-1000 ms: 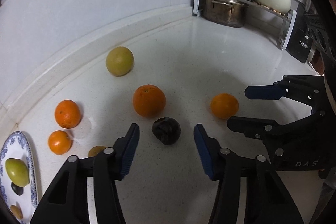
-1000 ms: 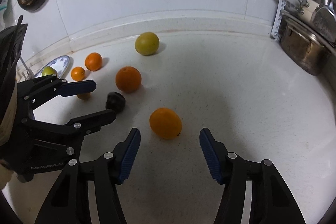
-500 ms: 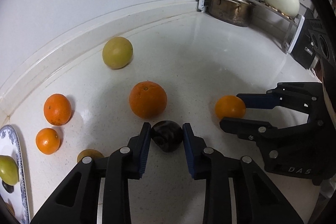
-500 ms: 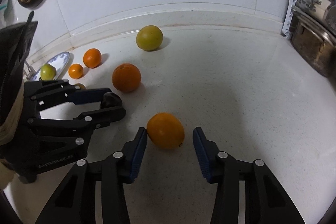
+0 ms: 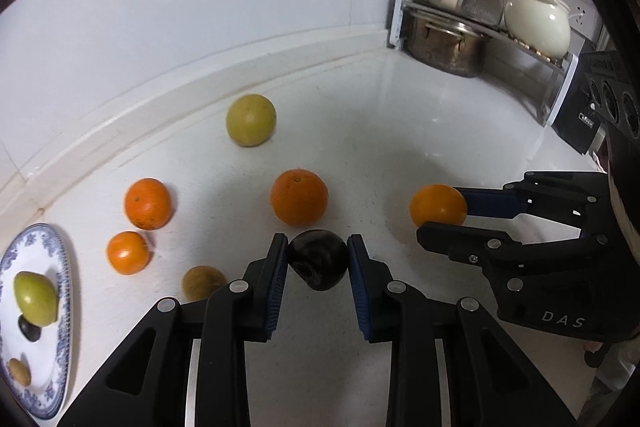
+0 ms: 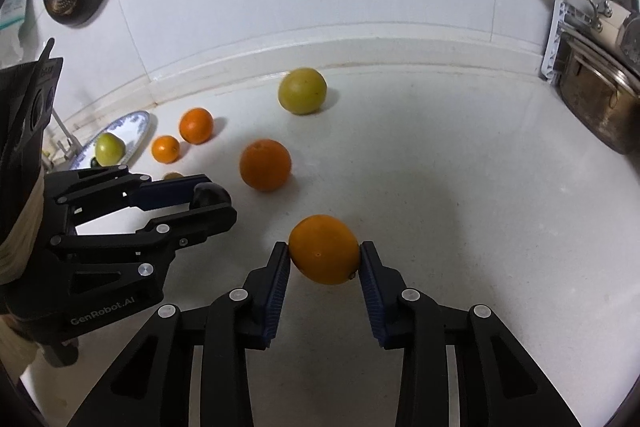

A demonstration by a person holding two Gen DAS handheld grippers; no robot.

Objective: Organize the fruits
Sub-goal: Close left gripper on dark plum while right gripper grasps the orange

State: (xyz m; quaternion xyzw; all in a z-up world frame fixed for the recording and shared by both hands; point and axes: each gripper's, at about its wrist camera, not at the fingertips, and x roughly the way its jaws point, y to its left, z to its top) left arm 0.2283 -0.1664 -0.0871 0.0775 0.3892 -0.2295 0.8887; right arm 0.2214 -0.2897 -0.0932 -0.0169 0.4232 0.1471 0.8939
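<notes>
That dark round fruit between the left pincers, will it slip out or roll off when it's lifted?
The dark fruit looks smooth and glossy, so it may be a bit slippery. The left gripper has ribbed blue pads against both its sides, which should help hold it. Being round, it would probably roll across the counter if released.

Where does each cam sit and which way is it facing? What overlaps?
Left wrist: on the left gripper, looking along its fingers at the dark fruit they clamp; right gripper shows at right.
Right wrist: on the right gripper, facing the orange it clamps; left gripper shows at left.
Shared: both held fruits, yellow-green fruit, plate, pot rack.
</notes>
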